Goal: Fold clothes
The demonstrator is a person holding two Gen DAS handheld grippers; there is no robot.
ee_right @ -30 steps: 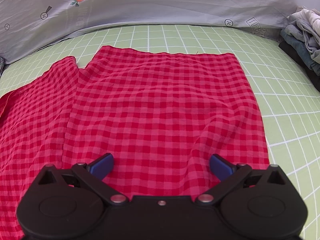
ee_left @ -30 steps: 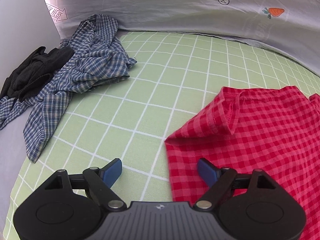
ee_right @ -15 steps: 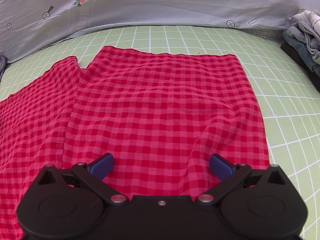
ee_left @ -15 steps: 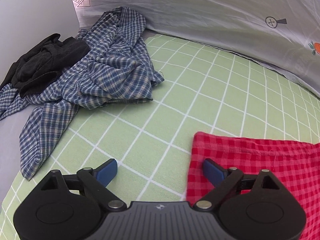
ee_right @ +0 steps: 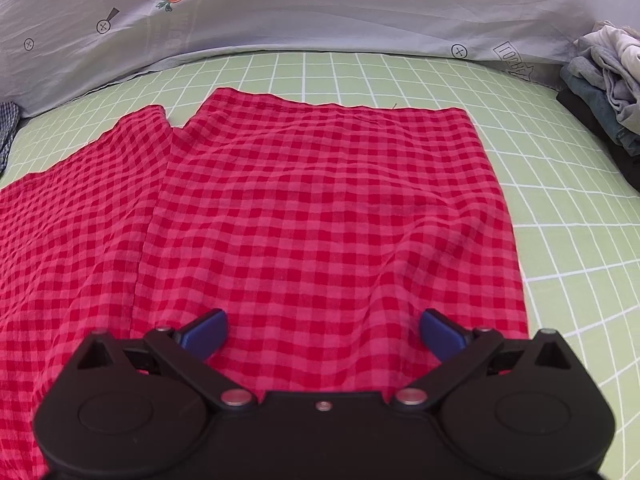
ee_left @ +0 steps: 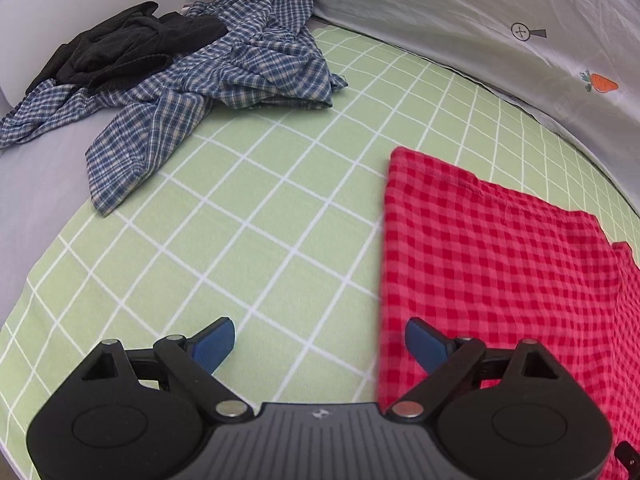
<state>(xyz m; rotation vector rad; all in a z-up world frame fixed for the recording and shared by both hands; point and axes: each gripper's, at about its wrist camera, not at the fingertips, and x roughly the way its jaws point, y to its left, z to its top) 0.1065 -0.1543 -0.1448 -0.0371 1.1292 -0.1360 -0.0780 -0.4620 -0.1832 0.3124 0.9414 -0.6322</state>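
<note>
The red checked garment [ee_right: 320, 216] lies spread on the green grid sheet [ee_left: 256, 240], near the middle of the bed, with a narrower panel [ee_right: 80, 208] folded or lying beside the main body on the left. Compared with a second ago, the left wrist view has swung leftward: the folded sleeve corner seen then is out of frame, and only a straight left edge of the garment [ee_left: 500, 272] shows now, running from near to far. The right wrist view is almost unchanged. This suggests the sleeve-side fold is laid down and the left gripper [ee_left: 320, 340] is repositioning along that edge for a next grasp. The left gripper's jaws stand wide and empty, the right finger over the cloth edge, the left over bare sheet. The right gripper [ee_right: 322, 330] likewise stands wide and empty, low above the near end of the garment. The garment's long axis appears to run left to right across the bed, its straight far edge facing the grey pillow [ee_right: 320, 8]. A blue plaid shirt [ee_left: 224, 80] and a black garment [ee_left: 120, 48] lie unfolded far left; a clothes stack [ee_right: 604, 92] sits far right.
</note>
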